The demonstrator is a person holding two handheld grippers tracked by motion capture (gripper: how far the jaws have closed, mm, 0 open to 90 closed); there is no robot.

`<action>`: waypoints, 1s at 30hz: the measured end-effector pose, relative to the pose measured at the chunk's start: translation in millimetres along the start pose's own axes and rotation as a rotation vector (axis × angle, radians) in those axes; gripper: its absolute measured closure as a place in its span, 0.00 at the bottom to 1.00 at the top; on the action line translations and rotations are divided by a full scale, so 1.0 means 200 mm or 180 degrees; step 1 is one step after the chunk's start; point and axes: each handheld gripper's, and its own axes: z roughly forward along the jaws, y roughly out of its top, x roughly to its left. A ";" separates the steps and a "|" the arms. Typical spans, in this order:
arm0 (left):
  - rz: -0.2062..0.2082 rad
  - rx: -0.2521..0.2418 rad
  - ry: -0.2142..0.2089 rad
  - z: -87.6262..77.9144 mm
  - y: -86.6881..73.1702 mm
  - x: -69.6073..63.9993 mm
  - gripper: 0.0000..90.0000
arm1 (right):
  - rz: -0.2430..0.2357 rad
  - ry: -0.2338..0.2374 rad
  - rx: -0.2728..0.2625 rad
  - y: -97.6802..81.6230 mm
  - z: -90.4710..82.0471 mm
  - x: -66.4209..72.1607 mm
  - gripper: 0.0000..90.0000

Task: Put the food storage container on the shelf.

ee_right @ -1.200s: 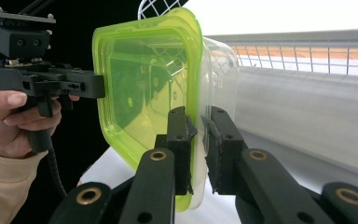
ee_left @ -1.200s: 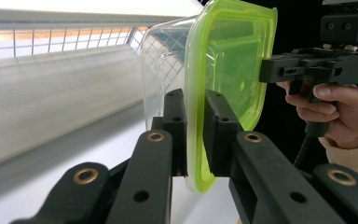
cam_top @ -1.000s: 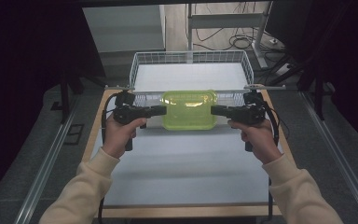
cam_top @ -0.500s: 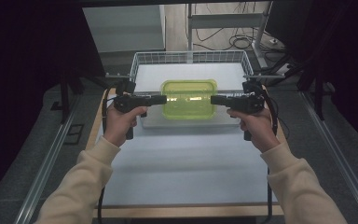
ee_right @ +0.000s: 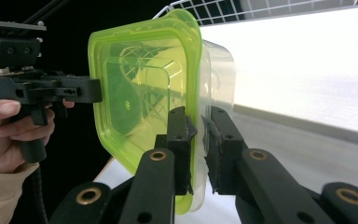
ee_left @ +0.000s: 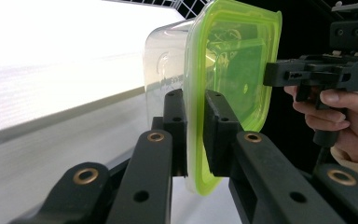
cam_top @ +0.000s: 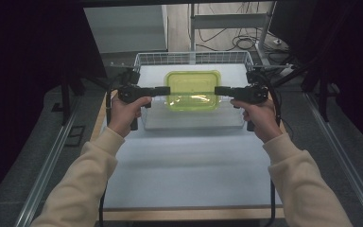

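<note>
A clear plastic container with a yellow-green lid [cam_top: 192,90] hangs in the air between both grippers, above the wire basket [cam_top: 194,56]. My left gripper [cam_top: 167,90] is shut on the rim at its left end. At the right end, my right gripper [cam_top: 217,90] grips the rim in the same way. In the left gripper view the jaws of the left gripper [ee_left: 196,107] clamp the edge of the lid and the container [ee_left: 233,60] stands on edge. In the right gripper view the right gripper [ee_right: 198,123] pinches the rim of the container [ee_right: 144,79], with the left gripper [ee_right: 74,91] on its far side.
The wire basket with a white floor stands at the far end of the table. A white mat [cam_top: 189,161] covers the tabletop nearer the person. Metal rails [cam_top: 52,156] run along both sides, and cables lie on the floor beyond the basket.
Both grippers have carried the container away from the person and upward, from the basket's near edge to above the basket. Their grip on the rim is unchanged.
</note>
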 end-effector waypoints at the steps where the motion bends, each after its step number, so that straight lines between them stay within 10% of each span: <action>1: -0.0006 -0.0006 0.0000 0.00 0.00 0.00 0.90 | 0.0005 -0.0016 -0.0001 0.01 0.00 0.00 0.89; 30: -0.0136 0.0097 0.0107 0.11 0.21 0.11 0.90 | 0.0119 -0.0218 0.0031 0.21 0.09 -0.08 0.89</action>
